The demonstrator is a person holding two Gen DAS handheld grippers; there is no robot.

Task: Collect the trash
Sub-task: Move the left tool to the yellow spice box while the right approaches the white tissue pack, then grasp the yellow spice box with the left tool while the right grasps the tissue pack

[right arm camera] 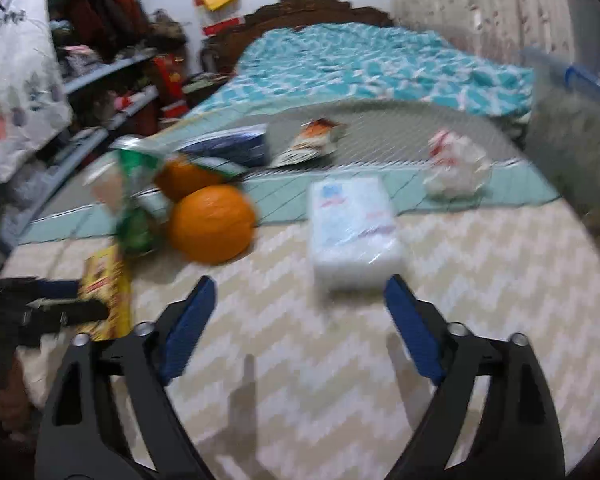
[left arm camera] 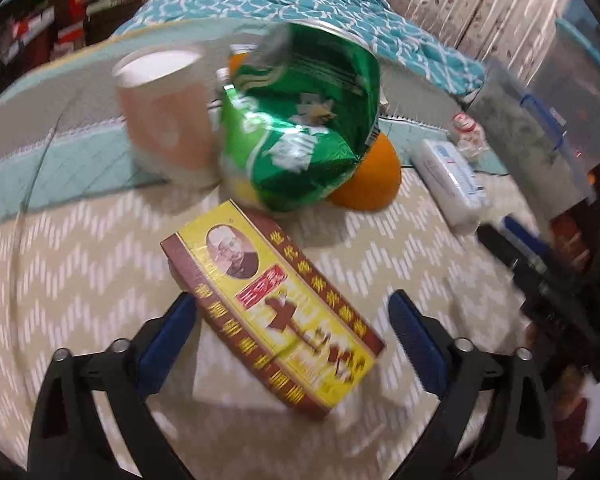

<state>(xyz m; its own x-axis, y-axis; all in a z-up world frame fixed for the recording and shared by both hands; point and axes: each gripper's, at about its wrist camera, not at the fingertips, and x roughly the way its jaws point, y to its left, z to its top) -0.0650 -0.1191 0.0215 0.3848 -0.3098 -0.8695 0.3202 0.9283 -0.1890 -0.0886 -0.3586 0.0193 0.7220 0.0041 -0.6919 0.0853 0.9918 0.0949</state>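
Observation:
A yellow and brown carton [left arm camera: 272, 304] lies on the zigzag mat between the open fingers of my left gripper [left arm camera: 296, 320], which does not clamp it. Behind it lie a crushed green snack bag [left arm camera: 300, 132], a paper cup [left arm camera: 164, 112] and an orange [left arm camera: 370, 180]. My right gripper [right arm camera: 298, 304] is open and empty above the mat, just short of a white tissue pack [right arm camera: 354, 232]. In the right wrist view the carton [right arm camera: 106, 292] sits at the left with the left gripper on it, and a crumpled white wrapper [right arm camera: 456, 168] lies farther back right.
Two oranges [right arm camera: 212, 224] sit left of the tissue pack. A blue packet [right arm camera: 232, 144] and a torn orange-white wrapper [right arm camera: 312, 140] lie on the grey mat behind. A teal quilt [right arm camera: 372, 64] covers the bed. Cluttered shelves [right arm camera: 112, 80] stand left; a plastic bin [left arm camera: 540, 120] right.

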